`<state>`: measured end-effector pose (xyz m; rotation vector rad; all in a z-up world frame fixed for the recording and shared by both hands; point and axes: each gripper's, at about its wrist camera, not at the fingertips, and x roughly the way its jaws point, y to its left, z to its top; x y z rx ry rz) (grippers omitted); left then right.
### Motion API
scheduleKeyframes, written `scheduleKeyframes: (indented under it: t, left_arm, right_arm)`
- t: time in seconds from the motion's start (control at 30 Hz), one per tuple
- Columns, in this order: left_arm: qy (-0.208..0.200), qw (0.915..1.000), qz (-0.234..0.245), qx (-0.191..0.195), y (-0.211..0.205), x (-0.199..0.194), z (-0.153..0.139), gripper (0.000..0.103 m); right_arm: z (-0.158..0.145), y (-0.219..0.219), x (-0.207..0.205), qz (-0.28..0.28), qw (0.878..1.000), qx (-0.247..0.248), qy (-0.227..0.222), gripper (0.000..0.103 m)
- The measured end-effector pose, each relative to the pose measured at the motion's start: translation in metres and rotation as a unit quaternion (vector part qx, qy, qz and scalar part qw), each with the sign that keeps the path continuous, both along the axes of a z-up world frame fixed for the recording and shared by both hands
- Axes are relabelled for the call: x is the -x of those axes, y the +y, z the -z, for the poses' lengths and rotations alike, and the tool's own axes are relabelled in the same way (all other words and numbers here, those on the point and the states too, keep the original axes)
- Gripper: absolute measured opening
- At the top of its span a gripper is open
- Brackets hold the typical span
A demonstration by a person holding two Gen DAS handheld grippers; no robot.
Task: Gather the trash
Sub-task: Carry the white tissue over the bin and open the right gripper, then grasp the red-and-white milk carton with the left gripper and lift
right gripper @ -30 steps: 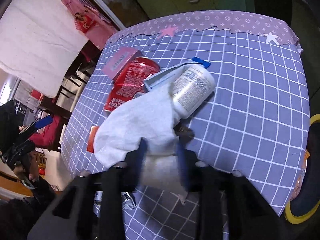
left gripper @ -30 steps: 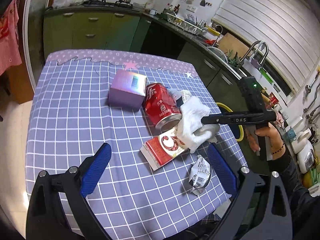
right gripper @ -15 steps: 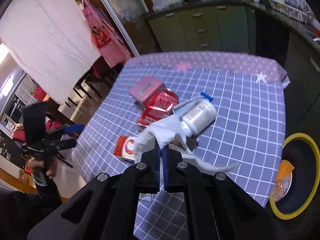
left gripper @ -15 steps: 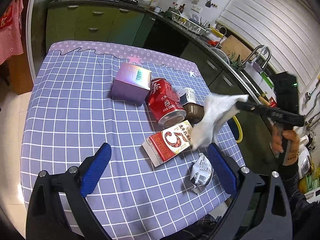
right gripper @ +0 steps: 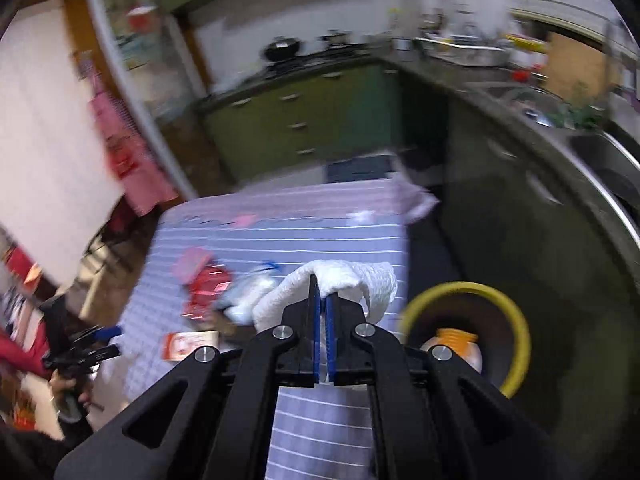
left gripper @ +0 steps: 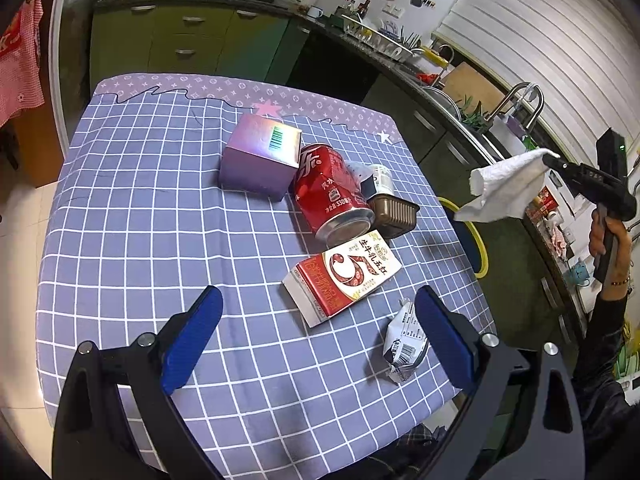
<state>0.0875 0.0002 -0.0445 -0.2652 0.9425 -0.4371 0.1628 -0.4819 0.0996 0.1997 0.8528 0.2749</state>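
My right gripper point(right gripper: 322, 292) is shut on a crumpled white paper towel point(right gripper: 352, 280), which hangs in the air beyond the table's right edge point(left gripper: 504, 188). Below and beside it stands a yellow-rimmed bin point(right gripper: 464, 332), also seen past the table point(left gripper: 476, 240). On the checked tablecloth point(left gripper: 140, 220) lie a red can point(left gripper: 332, 196), a red-and-white carton point(left gripper: 344, 276), a purple box point(left gripper: 260, 156), a brown tray point(left gripper: 394, 210), a white bottle point(left gripper: 380, 178) and a crumpled wrapper point(left gripper: 404, 344). My left gripper point(left gripper: 316, 336) hovers open over the table's near side, empty.
Green kitchen cabinets point(left gripper: 192, 44) run along the back wall, and a dark counter with a sink and tap point(left gripper: 516, 104) runs along the right. A person's hand point(left gripper: 608, 240) holds the right gripper's handle. The bin holds an orange-topped item point(right gripper: 452, 340).
The right gripper closed on the paper towel, lifted it off the pile and carried it right, past the table edge toward the bin. The brown tray and bottle are uncovered. The left gripper stayed put.
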Motion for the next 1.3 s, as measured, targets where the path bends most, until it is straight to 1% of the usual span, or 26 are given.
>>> scheduleKeyframes:
  t: [0.13, 0.2, 0.27, 0.4, 0.43, 0.47, 0.5, 0.53, 0.57, 0.6, 0.67, 0.77, 0.83, 0.9, 0.97, 1.03, 1.1, 1.17, 1.2, 1.3]
  left_arm:
    - [0.000, 1.0000, 0.002, 0.000, -0.004, -0.002, 0.000, 0.092]
    - [0.001, 1.0000, 0.005, -0.002, -0.008, -0.003, 0.000, 0.092]
    - [0.001, 0.9999, 0.009, -0.006, -0.012, -0.003, -0.001, 0.092]
    - [-0.003, 0.9998, 0.016, -0.013, -0.019, -0.003, -0.005, 0.092]
    - [-0.004, 0.9997, 0.018, -0.015, -0.020, -0.003, -0.006, 0.092]
    - [-0.005, 0.9997, 0.019, -0.016, -0.021, -0.003, -0.007, 0.092]
    - [-0.008, 0.9996, 0.022, -0.017, -0.023, -0.002, -0.009, 0.092]
    - [-0.010, 0.9995, 0.024, -0.018, -0.024, -0.002, -0.009, 0.092]
    - [-0.013, 0.9994, 0.027, -0.019, -0.025, -0.002, -0.010, 0.092]
    - [-0.017, 0.9991, 0.033, -0.021, -0.027, -0.001, -0.011, 0.092]
    - [-0.024, 0.9984, 0.046, -0.025, -0.031, 0.001, -0.013, 0.092]
    - [-0.029, 0.9969, 0.068, -0.026, -0.038, 0.000, -0.013, 0.093]
    - [-0.036, 0.9942, 0.098, -0.026, -0.045, -0.001, -0.011, 0.093]
    - [-0.049, 0.9884, 0.140, -0.031, -0.054, -0.002, -0.009, 0.093]
    - [-0.068, 0.9791, 0.185, -0.050, -0.065, -0.004, -0.007, 0.093]
    - [-0.093, 0.9620, 0.242, -0.085, -0.079, -0.010, -0.002, 0.093]
    - [-0.101, 0.9467, 0.286, -0.109, -0.090, -0.017, 0.006, 0.093]
    - [-0.092, 0.9374, 0.313, -0.122, -0.096, -0.024, 0.013, 0.093]
    - [-0.081, 0.9341, 0.321, -0.132, -0.099, -0.031, 0.019, 0.093]
    - [-0.053, 0.9285, 0.337, -0.147, -0.100, -0.049, 0.032, 0.093]
  right_arm:
    - [0.023, -0.046, -0.012, 0.054, 0.998, 0.015, 0.031, 0.003]
    - [0.045, -0.067, -0.021, 0.071, 0.996, 0.011, 0.055, 0.003]
    - [0.072, -0.084, -0.032, 0.086, 0.993, 0.014, 0.086, 0.003]
    - [0.124, -0.104, -0.050, 0.111, 0.985, 0.030, 0.131, 0.006]
    - [0.138, -0.107, -0.055, 0.113, 0.982, 0.034, 0.149, 0.010]
    - [0.151, -0.109, -0.060, 0.113, 0.979, 0.038, 0.167, 0.027]
    - [0.162, -0.109, -0.064, 0.115, 0.976, 0.045, 0.180, 0.038]
    - [0.170, -0.110, -0.067, 0.117, 0.972, 0.060, 0.195, 0.060]
    - [0.174, -0.111, -0.067, 0.118, 0.969, 0.072, 0.203, 0.064]
    - [0.177, -0.110, -0.066, 0.120, 0.968, 0.084, 0.204, 0.064]
    - [0.173, -0.112, -0.061, 0.121, 0.970, 0.078, 0.198, 0.064]
    - [0.154, -0.112, -0.049, 0.119, 0.975, 0.065, 0.174, 0.064]
    - [0.139, -0.106, -0.040, 0.111, 0.979, 0.058, 0.159, 0.065]
    - [0.129, -0.102, -0.031, 0.098, 0.983, 0.054, 0.149, 0.067]
    - [0.123, -0.092, -0.025, 0.085, 0.985, 0.056, 0.142, 0.069]
    - [0.122, -0.078, -0.023, 0.073, 0.986, 0.057, 0.141, 0.069]
    - [0.122, -0.067, -0.019, 0.059, 0.987, 0.057, 0.141, 0.069]
    - [0.124, -0.057, -0.018, 0.048, 0.987, 0.059, 0.142, 0.069]
    - [0.125, -0.051, -0.016, 0.042, 0.987, 0.058, 0.143, 0.069]
    - [0.127, -0.040, -0.013, 0.030, 0.988, 0.057, 0.143, 0.069]
